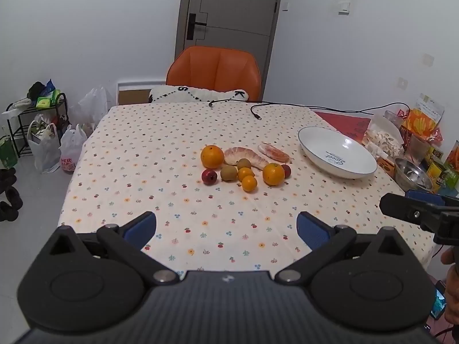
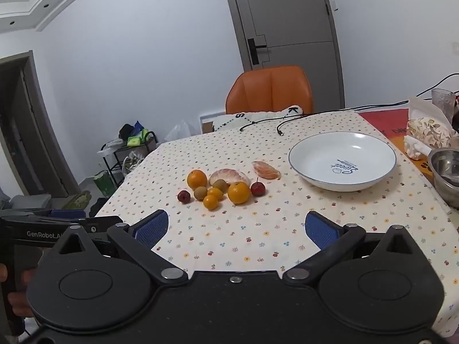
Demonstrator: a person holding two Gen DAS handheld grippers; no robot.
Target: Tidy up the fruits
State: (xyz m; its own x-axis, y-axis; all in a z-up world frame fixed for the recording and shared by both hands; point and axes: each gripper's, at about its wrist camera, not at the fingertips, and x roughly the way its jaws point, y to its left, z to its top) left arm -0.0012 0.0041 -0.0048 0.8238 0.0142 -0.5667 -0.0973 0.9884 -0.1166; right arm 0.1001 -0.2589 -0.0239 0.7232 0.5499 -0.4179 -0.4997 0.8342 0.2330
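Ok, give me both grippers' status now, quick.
Left gripper: open, holding nothing, hovering over the table's near edge, short of the fruit.
Right gripper: open, holding nothing, also short of the fruit.

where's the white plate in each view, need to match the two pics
Left wrist view: the white plate sits right of centre, beyond the fruit cluster.
Right wrist view: the white plate sits right of centre, larger.
Shared landmark: the orange chair behind the table.
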